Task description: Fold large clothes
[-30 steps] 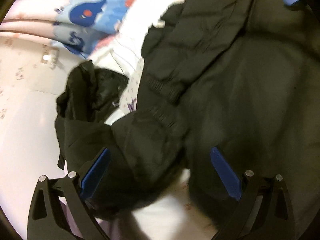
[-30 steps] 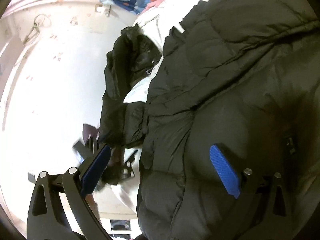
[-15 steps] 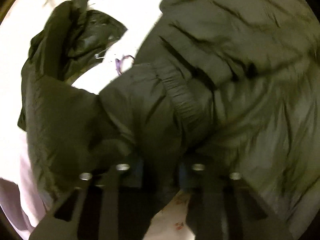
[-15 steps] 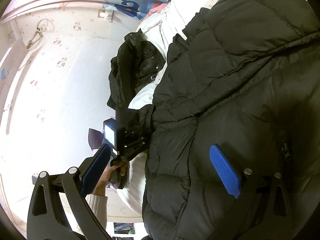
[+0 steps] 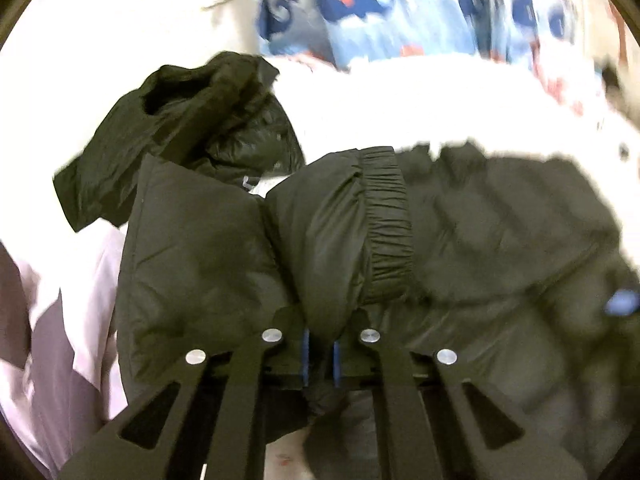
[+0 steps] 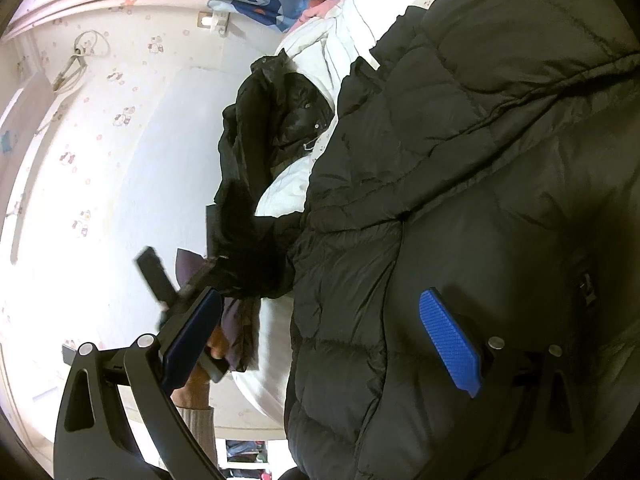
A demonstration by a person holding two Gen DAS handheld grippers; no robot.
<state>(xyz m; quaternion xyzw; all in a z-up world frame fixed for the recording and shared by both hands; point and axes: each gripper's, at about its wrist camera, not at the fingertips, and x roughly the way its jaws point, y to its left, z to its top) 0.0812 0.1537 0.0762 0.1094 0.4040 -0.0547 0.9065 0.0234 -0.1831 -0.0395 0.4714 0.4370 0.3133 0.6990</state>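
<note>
Pinching a fold of the black puffer jacket [image 5: 500, 240], left tool [image 5: 320, 354] has just closed, low centre of frame. Jacket lies on the white bed [image 5: 400, 100]. Right tool [image 6: 320, 340] gapes wide, holding nothing, jacket body between and beyond its pads.

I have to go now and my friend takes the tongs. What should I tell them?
Left tongs: shut on the sleeve of the black puffer jacket, pinched near the elastic cuff. Don't let go.
Right tongs: open, holding nothing, hovering over the jacket's body.
The jacket lies spread on the white bedding, its hood bunched up at the far end.
Done: sleeve grabbed.
Left: probably bring that sleeve across the body, then the other side, then fold the jacket over.
</note>
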